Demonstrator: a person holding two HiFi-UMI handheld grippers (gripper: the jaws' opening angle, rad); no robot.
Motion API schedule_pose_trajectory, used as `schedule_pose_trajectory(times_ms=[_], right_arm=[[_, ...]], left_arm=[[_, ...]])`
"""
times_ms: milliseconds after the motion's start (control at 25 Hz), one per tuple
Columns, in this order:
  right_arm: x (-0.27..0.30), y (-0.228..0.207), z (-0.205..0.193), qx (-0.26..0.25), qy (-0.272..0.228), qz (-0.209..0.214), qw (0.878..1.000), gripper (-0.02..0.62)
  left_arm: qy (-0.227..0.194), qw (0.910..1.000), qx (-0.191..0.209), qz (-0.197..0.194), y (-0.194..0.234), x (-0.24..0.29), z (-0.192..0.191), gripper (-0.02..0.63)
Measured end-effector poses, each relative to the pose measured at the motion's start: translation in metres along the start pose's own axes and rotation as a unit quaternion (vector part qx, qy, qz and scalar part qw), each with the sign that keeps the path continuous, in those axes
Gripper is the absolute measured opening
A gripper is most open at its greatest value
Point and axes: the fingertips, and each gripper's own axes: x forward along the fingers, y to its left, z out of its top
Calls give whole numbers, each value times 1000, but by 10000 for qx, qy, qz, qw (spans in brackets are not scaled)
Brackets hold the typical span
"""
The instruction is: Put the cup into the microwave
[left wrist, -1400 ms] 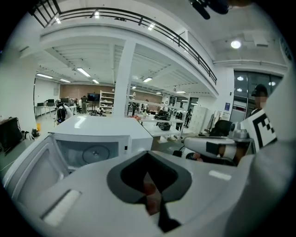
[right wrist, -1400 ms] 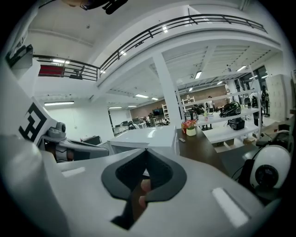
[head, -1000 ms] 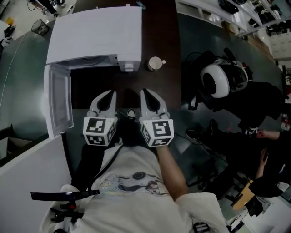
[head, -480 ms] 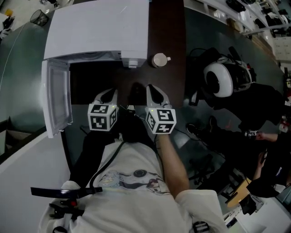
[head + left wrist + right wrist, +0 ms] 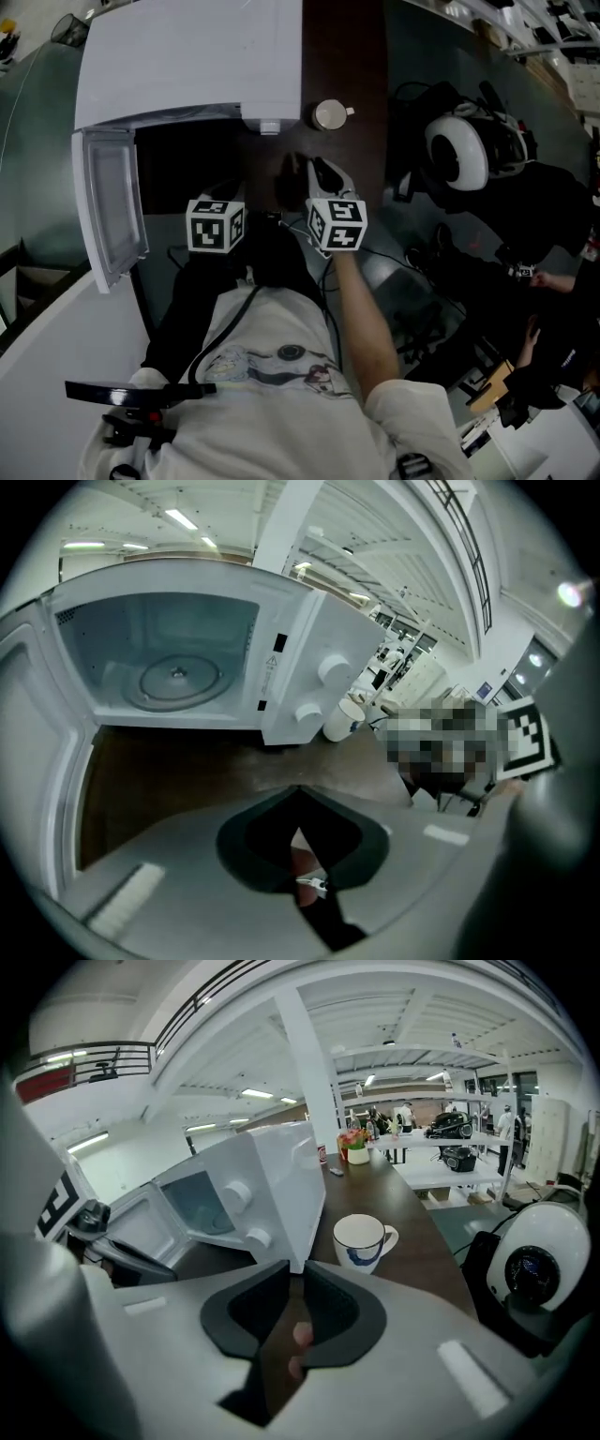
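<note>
A white cup (image 5: 328, 114) with a blue mark stands on the dark brown table, just right of the white microwave (image 5: 187, 66). The microwave door (image 5: 108, 216) hangs open to the left, and the glass turntable (image 5: 178, 677) inside is bare. My right gripper (image 5: 305, 169) points down at the table a short way in front of the cup (image 5: 361, 1241). Its jaws have just been opening and now show a narrow gap with nothing in it (image 5: 292, 1274). My left gripper (image 5: 225, 192) hangs before the open cavity, its jaws shut and empty (image 5: 300, 791). The cup (image 5: 343, 720) lies ahead to its right.
White headphones (image 5: 459, 155) rest on dark bags and cables to the right of the table. Another person's hand (image 5: 553, 279) shows at the far right edge. A small flower pot (image 5: 356, 1147) stands further back on the table, beyond the microwave.
Both grippers have sunk toward the table and tipped downward. The left one's fingers are now mostly hidden behind its marker cube. The right jaws show a slight gap.
</note>
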Motion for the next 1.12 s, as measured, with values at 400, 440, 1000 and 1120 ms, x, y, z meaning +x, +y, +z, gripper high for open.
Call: schedule_pose_trajectory(times_ms=[400,440,1000,1120], right_arm=[[38,-40,-3,-38,476,-106,9988,178],[40,-43,-3,-38,513,-133,9986,188],[99,-88,1,162,860,-403,9953,415],[111,-93,8,2,906,-389,9951,422]], left_arm=[[296,9995,-38,-41,-4,16,4,0],[313,9995,-34,-48,-5,18,6,0],[575,9983,-39,-6,-1,19,-5,0],[603,9981,-97,27,5,15,-11,0]])
